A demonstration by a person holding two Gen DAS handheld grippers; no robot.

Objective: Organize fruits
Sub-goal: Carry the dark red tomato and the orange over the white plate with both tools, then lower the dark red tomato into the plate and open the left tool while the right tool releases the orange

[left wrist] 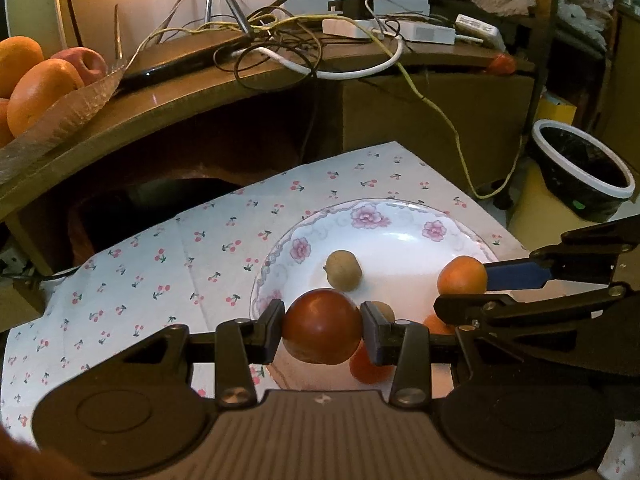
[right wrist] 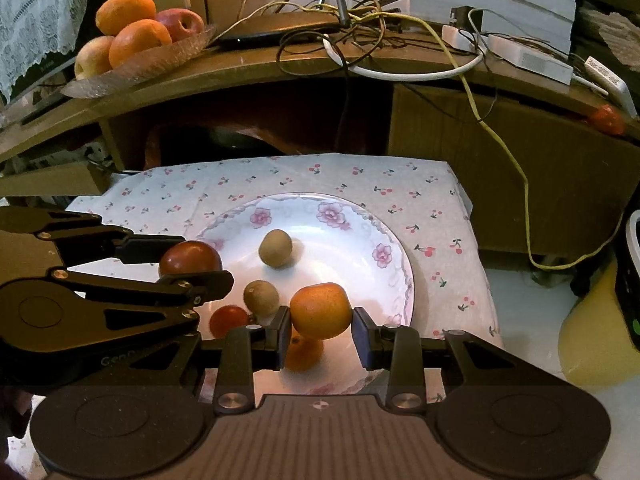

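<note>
My left gripper (left wrist: 322,326) is shut on a dark red tomato (left wrist: 322,326) and holds it over the near left part of the floral plate (left wrist: 276,252). My right gripper (right wrist: 320,330) is shut on a small orange (right wrist: 320,311) above the plate's (right wrist: 394,240) near side; it also shows in the left wrist view (left wrist: 462,275). On the plate lie two small brown fruits (right wrist: 275,248) (right wrist: 261,297), a small red tomato (right wrist: 229,321) and another orange (right wrist: 304,354), partly hidden under the held one.
The plate sits on a cherry-print cloth (right wrist: 440,208). Behind it is a wooden shelf (right wrist: 280,72) with tangled cables (right wrist: 360,20) and a glass dish of oranges and apples (right wrist: 136,36). A lined bin (left wrist: 584,168) stands at the right.
</note>
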